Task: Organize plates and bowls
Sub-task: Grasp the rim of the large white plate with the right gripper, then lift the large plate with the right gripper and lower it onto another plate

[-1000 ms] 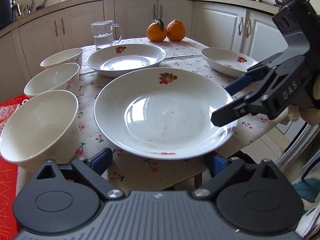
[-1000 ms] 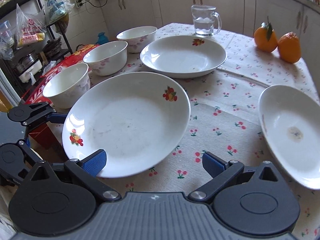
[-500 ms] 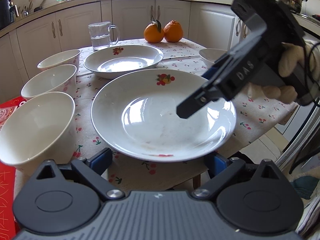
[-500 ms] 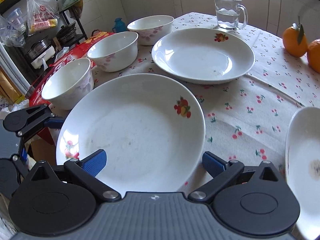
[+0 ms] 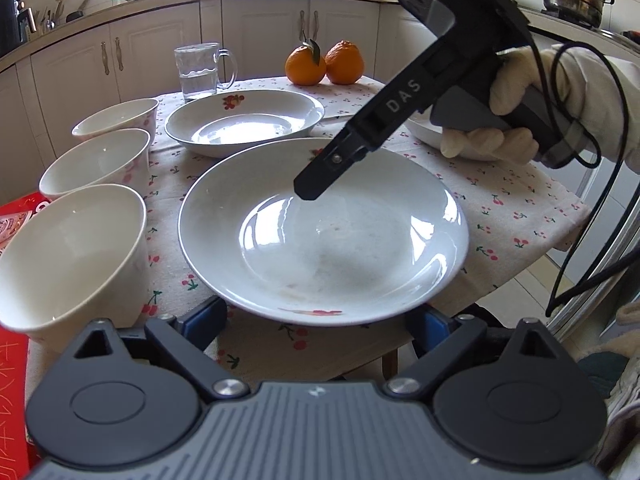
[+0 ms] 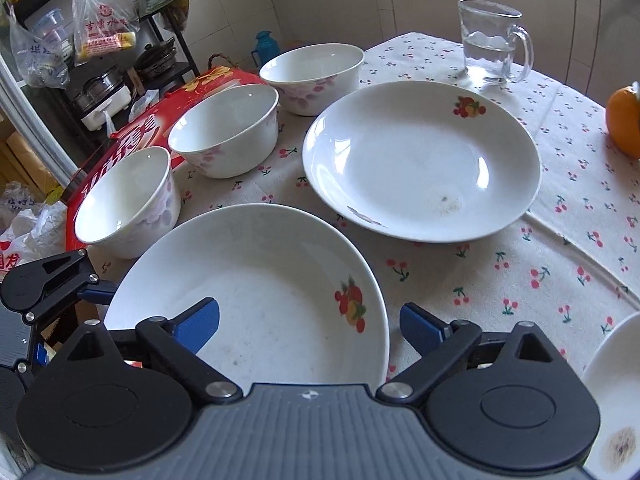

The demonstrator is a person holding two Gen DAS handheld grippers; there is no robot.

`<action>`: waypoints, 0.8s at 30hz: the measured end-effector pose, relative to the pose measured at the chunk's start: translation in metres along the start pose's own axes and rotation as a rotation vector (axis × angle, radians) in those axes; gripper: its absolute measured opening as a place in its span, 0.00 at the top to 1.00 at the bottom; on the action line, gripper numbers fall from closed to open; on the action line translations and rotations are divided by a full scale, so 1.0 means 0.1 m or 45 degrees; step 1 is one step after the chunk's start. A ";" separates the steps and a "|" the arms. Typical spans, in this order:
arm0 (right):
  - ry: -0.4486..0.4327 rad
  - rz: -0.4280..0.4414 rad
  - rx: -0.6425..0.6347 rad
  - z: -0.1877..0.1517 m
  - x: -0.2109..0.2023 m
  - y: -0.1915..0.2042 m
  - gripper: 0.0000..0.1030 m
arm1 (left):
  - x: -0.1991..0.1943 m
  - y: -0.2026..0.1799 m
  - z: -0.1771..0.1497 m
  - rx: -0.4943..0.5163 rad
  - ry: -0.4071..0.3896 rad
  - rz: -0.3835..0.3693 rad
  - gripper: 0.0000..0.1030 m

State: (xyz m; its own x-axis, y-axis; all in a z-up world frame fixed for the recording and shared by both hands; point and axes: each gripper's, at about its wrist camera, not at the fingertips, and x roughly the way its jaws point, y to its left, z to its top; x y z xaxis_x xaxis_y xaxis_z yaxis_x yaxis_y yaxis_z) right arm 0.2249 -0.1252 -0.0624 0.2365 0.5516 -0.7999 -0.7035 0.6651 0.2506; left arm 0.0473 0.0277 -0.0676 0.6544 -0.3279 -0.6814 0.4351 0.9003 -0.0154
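near plate (image 6: 256,296): my right gripper (image 6: 310,326) straddles far rim, jaws closing, not yet pinching. i'd seat pads squarely first. left gripper (image 5: 316,322) spread, closing, empty.

Table (image 5: 532,216): cherry cloth (image 6: 520,272), plates (image 6: 420,160), bowls (image 6: 224,132).

Glossy glazed plate (image 5: 360,240); matt cotton-look tablecloth (image 5: 500,200); clear glass mug (image 5: 198,72)
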 end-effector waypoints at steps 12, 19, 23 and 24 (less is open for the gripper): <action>0.048 0.096 -0.002 0.04 0.02 -0.02 0.14 | 0.00 0.00 0.01 0.007 0.003 -0.011 0.11; 0.067 0.106 -0.019 0.05 0.02 -0.01 0.14 | 0.00 0.00 0.01 0.022 0.002 -0.024 0.12; 0.071 0.100 -0.028 0.04 0.01 0.01 0.14 | 0.01 0.00 0.01 0.027 0.003 -0.026 0.12; 0.071 0.100 -0.026 0.03 0.01 0.01 0.14 | 0.01 0.00 0.02 0.030 0.005 -0.027 0.12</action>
State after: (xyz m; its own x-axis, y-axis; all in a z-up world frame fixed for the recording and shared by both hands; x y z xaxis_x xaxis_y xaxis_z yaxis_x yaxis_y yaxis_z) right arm 0.2267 -0.1225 -0.0610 0.1430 0.5726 -0.8073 -0.7323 0.6099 0.3030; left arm 0.0489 0.0272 -0.0669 0.6425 -0.3455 -0.6840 0.4634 0.8861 -0.0123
